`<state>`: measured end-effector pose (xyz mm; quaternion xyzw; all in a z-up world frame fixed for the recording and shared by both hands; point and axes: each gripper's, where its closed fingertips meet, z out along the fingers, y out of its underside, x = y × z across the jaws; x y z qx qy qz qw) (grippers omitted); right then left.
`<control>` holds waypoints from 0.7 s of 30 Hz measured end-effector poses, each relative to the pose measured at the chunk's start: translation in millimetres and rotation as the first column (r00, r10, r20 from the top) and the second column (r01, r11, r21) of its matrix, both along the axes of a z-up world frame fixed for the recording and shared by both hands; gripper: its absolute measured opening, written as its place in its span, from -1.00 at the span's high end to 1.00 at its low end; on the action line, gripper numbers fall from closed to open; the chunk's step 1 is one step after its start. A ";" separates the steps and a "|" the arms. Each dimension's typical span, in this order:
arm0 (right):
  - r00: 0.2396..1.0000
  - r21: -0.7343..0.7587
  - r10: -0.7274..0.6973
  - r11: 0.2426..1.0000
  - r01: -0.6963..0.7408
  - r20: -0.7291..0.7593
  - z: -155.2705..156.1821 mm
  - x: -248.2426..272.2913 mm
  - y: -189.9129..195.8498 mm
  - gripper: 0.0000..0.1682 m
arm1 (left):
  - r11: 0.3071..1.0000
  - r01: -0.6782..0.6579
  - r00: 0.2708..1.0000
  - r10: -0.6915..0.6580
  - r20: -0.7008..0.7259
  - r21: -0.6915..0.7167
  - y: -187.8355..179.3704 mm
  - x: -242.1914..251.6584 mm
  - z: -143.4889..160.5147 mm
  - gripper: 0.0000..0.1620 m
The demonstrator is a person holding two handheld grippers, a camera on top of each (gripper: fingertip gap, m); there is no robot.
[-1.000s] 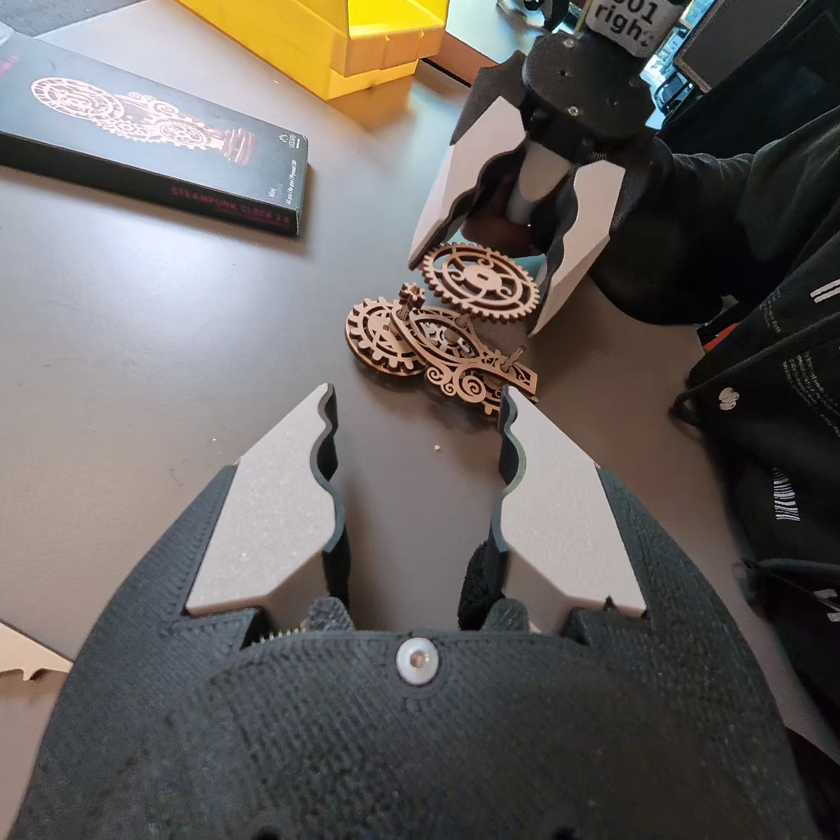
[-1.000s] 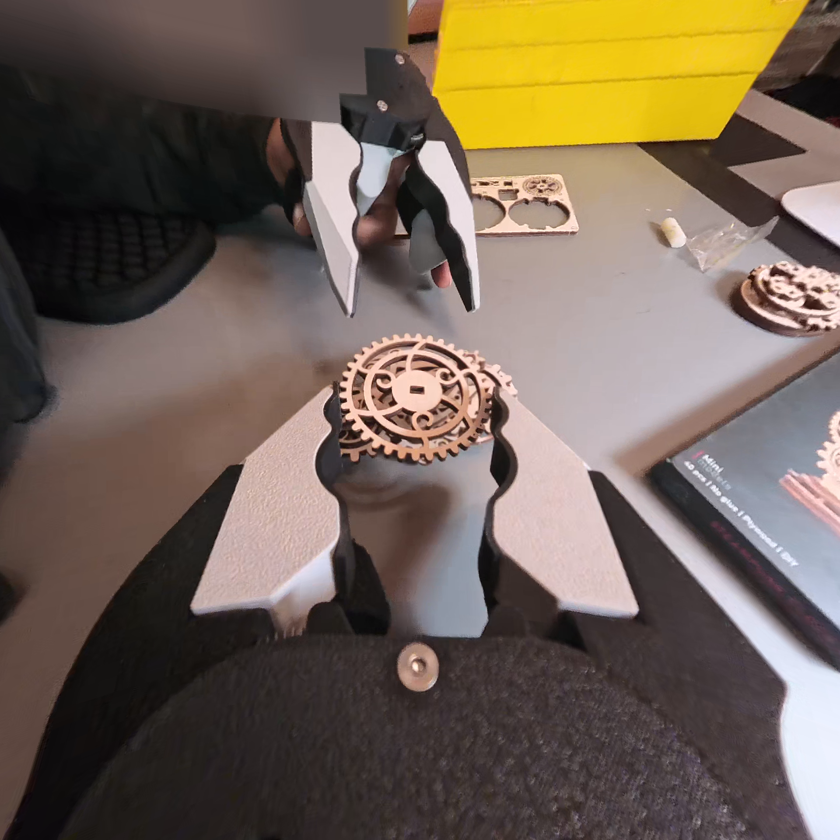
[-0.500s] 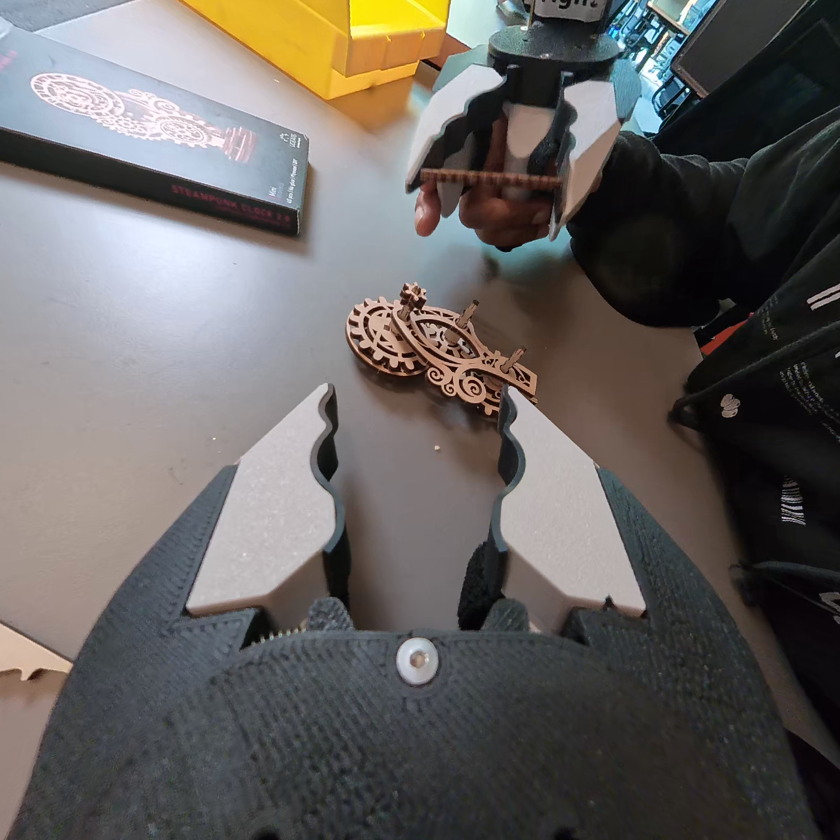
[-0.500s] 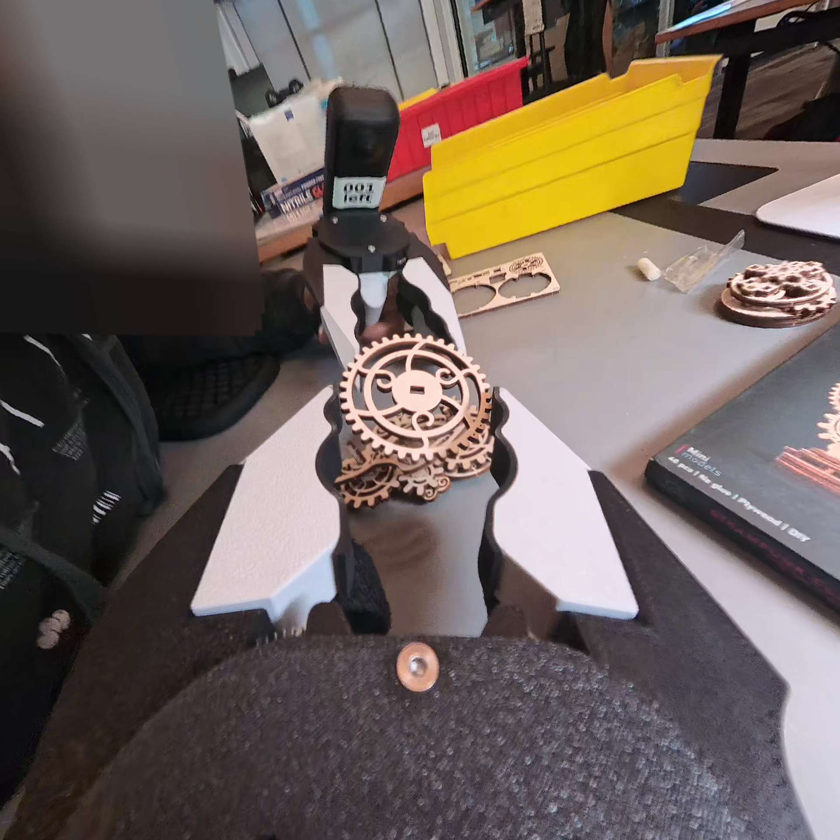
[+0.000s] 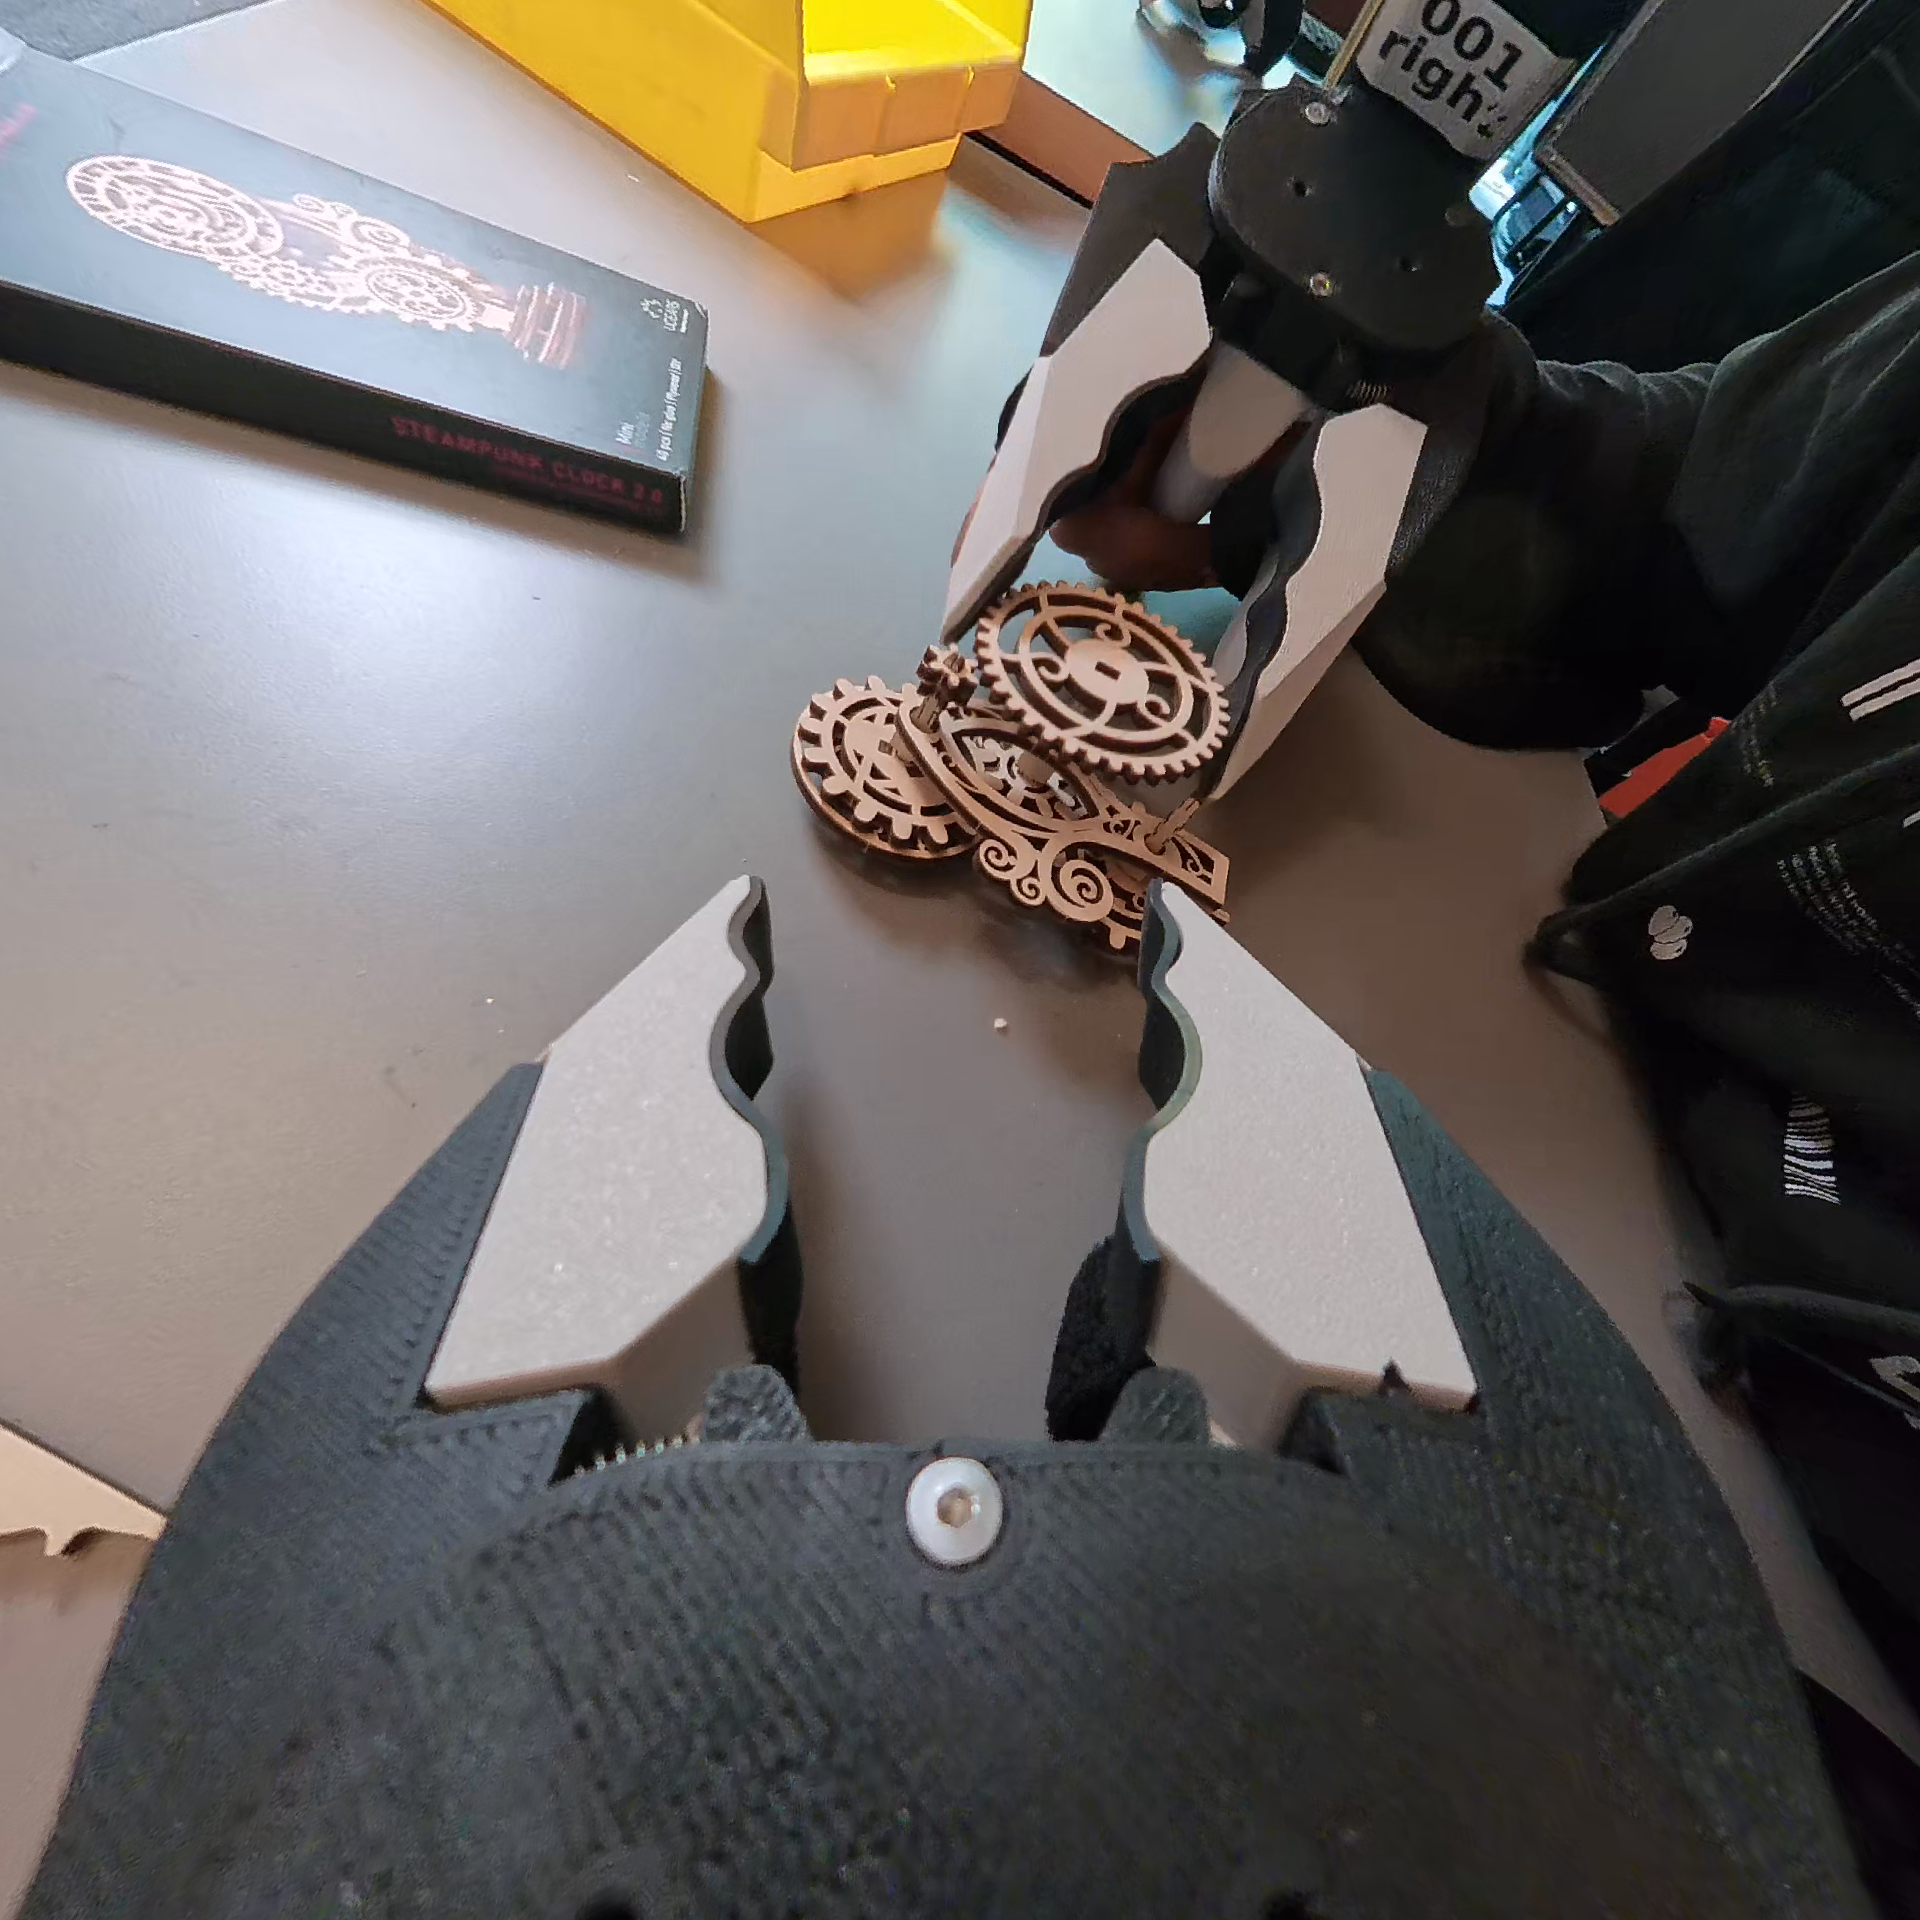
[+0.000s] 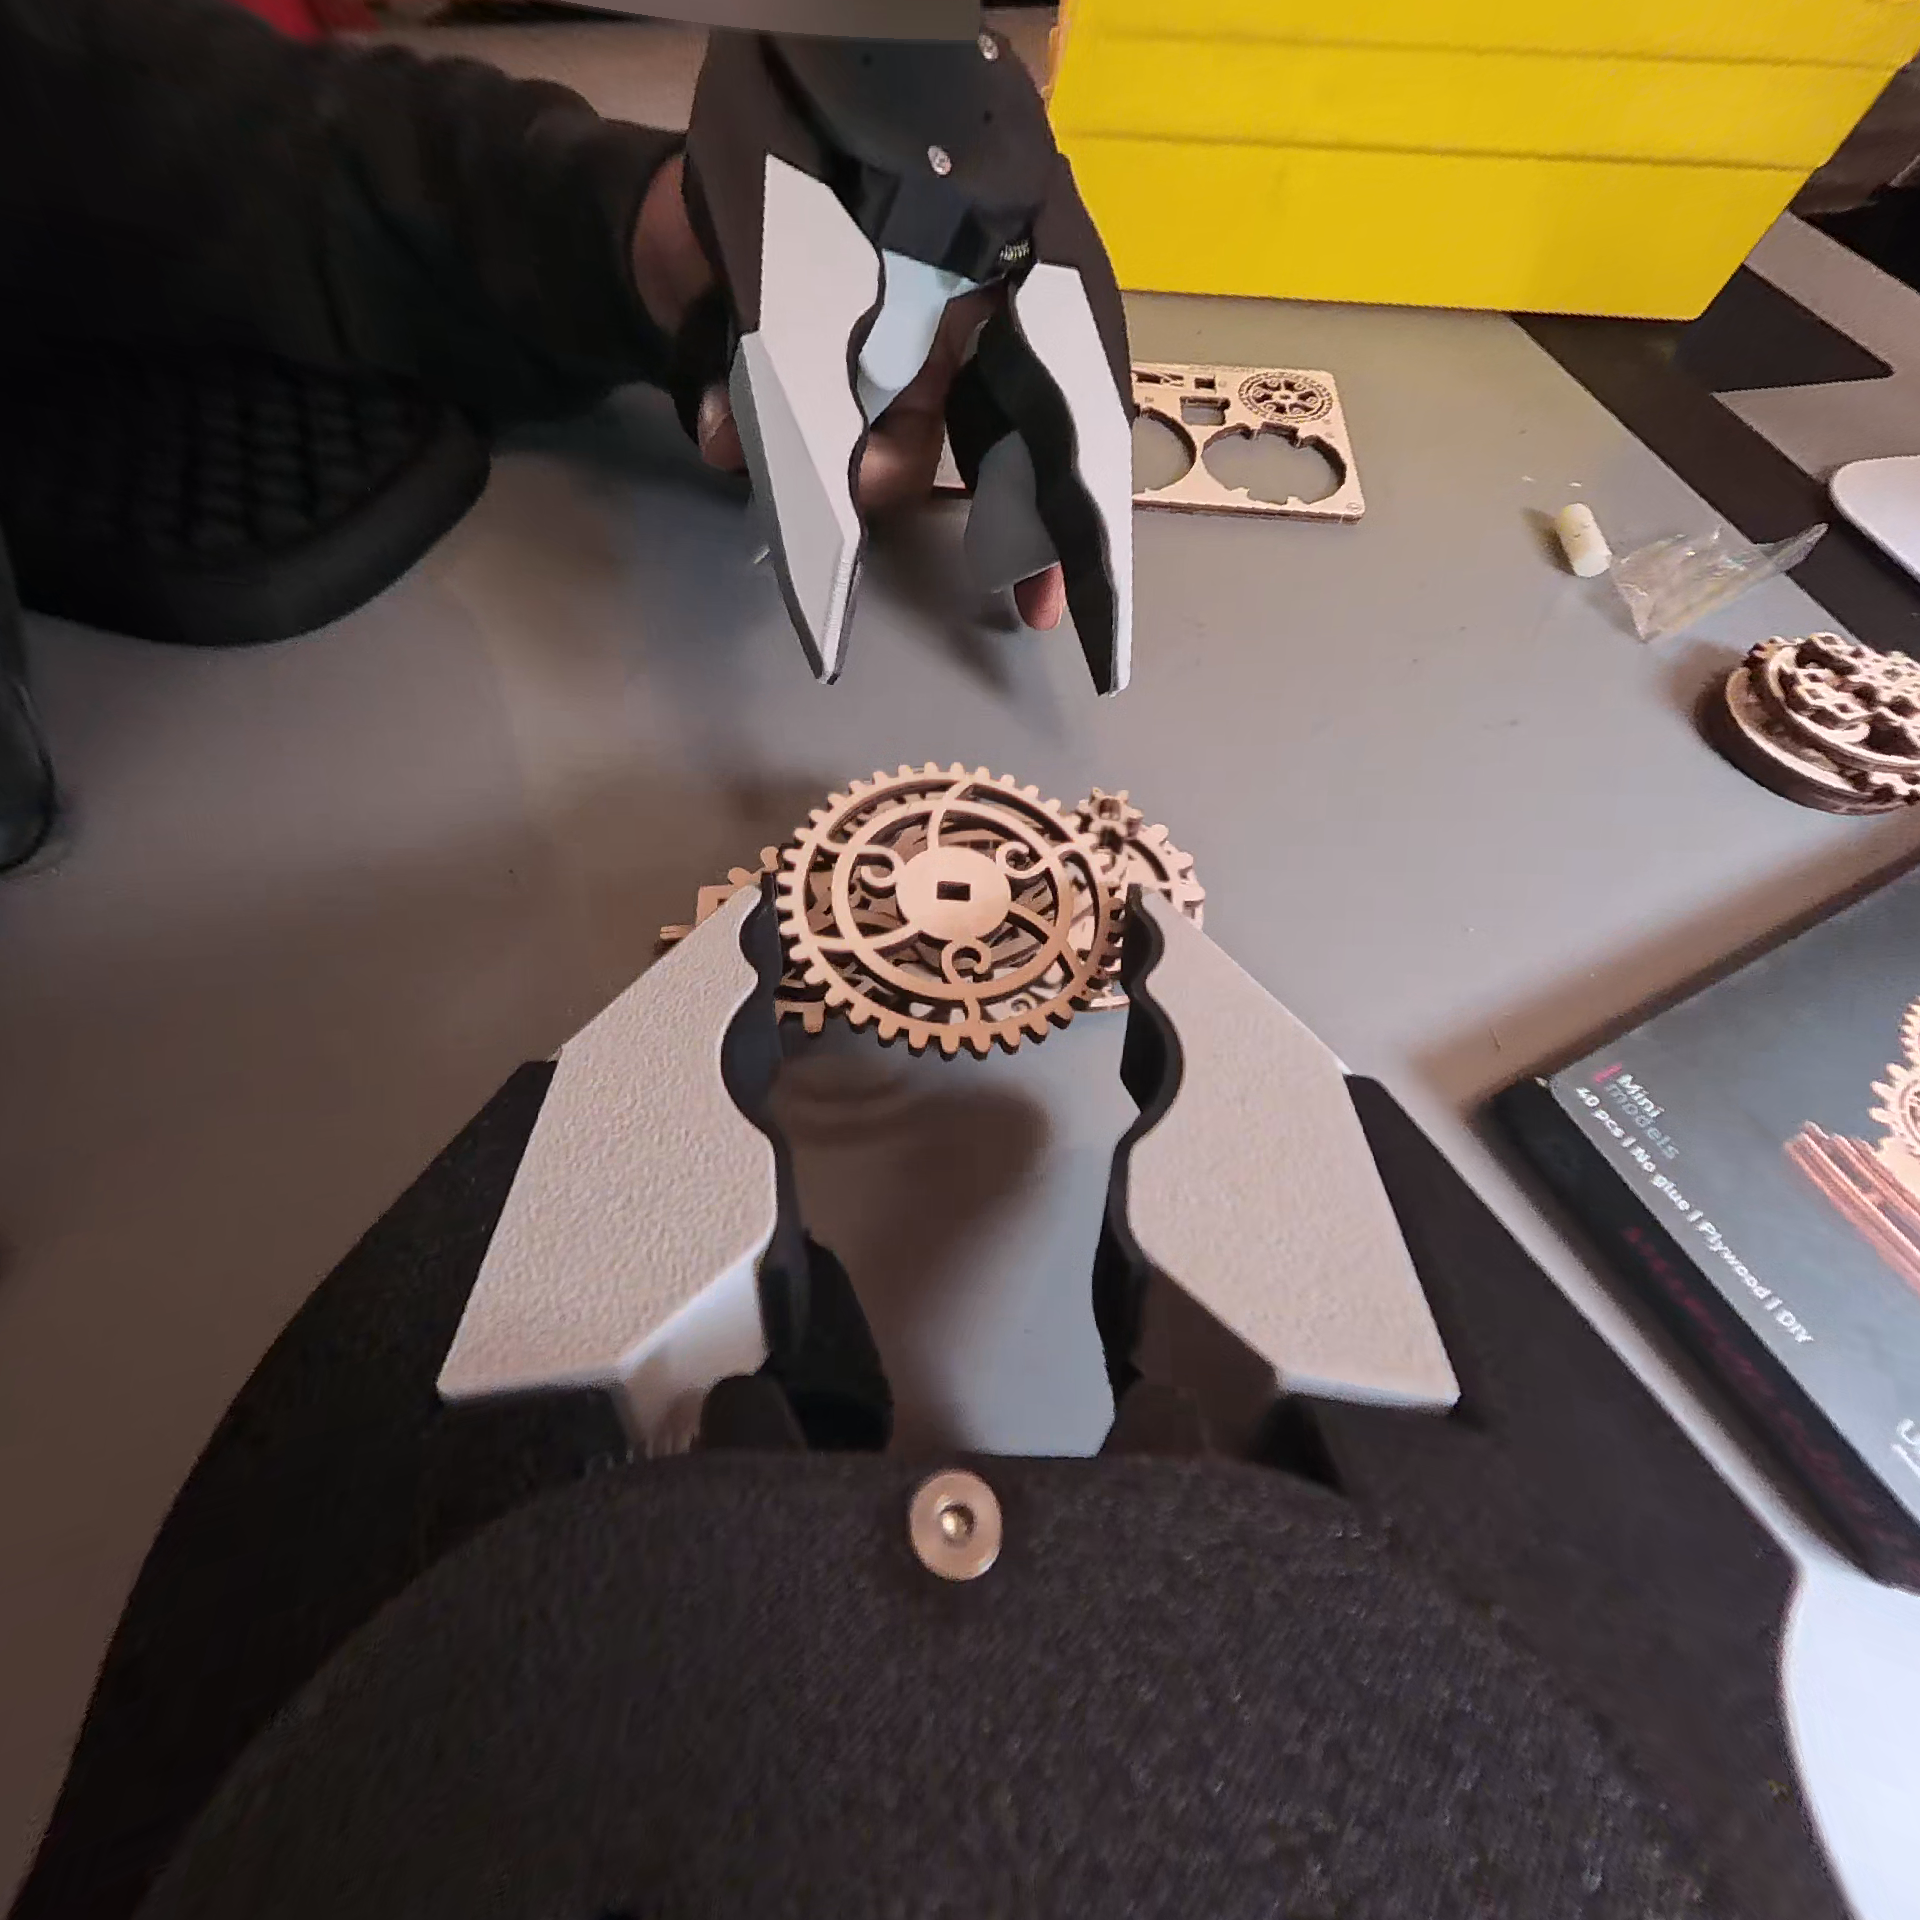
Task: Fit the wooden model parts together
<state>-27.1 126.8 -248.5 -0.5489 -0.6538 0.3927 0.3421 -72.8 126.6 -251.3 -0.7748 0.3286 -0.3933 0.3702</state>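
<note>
A large wooden gear [image 6: 982,920] with a square centre hole is clamped by its rim between the pads of my right gripper [image 6: 951,906]. It hangs tilted just above a flat wooden gear assembly [image 5: 997,831] with upright pegs, which lies on the grey table [image 5: 312,779]. In the left wrist view the gear [image 5: 1101,665] sits in my right gripper [image 5: 1089,715], over the assembly's far side. My left gripper [image 5: 956,914] is open and empty, just short of the assembly's near edge. It also shows in the right wrist view [image 6: 966,681], above and beyond the gear.
A black kit box [image 5: 353,343] lies to the left, a yellow bin [image 5: 790,94] behind it. In the right wrist view: a punched-out wooden sheet [image 6: 1236,447], a plastic bag [image 6: 1704,561], a round gear sub-assembly [image 6: 1829,717]. A person's dark sleeve and bag [image 5: 1766,935] lie to the right. Spacing between my two grippers at the tips: around 6 cm. The round gear sub-assembly [image 6: 1829,717] is about equally far from each gripper, around 20 cm.
My right gripper lifted the large gear up and level half a second ago. It has now come back down and tilted the gear over the assembly. My left gripper has not moved.
</note>
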 end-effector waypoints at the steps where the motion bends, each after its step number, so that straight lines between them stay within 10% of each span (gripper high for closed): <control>1: 1.000 0.005 0.001 1.000 -0.001 0.003 -0.5 0.0 -0.3 0.23 | 1.000 0.000 1.000 0.000 0.000 -0.001 0.1 0.0 0.0 0.13; 21: 1.000 0.046 -0.015 0.999 0.014 0.027 -4.3 0.8 2.3 0.24 | 1.000 0.001 1.000 -0.001 0.001 -0.001 0.0 -0.1 -0.1 0.13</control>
